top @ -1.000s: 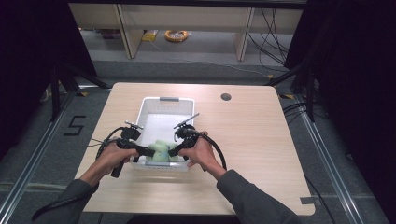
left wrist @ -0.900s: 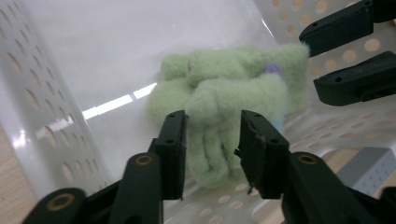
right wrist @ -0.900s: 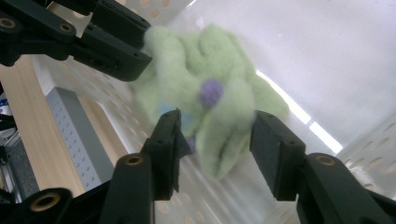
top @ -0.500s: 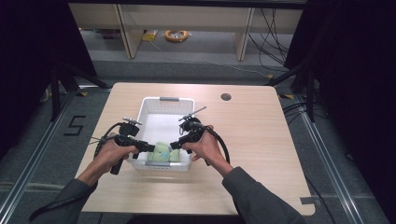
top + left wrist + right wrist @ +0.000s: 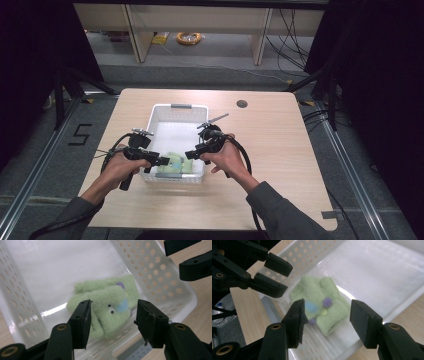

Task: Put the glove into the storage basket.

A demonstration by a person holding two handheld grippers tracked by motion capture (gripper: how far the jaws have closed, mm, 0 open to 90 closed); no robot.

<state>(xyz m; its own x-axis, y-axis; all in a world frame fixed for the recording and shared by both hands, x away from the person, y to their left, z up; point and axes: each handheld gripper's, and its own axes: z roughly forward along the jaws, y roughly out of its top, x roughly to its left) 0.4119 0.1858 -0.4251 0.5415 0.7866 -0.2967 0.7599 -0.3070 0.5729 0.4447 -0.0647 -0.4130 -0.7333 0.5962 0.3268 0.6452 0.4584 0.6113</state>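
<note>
light wooden table (image 5: pixel 280 165), rounded corners, dark round cable hole (image 5: pixel 242 104) near far edge. white perforated plastic basket (image 5: pixel 165 116) stands directly on tabletop, left of centre, long side running away from person. grey label plate on near wall.

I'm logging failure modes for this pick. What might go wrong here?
The folded green plush cloth lies against the perforated wall of the white plastic basket, so a jaw may catch that wall. The open left gripper and open right gripper are close together and may collide.
</note>
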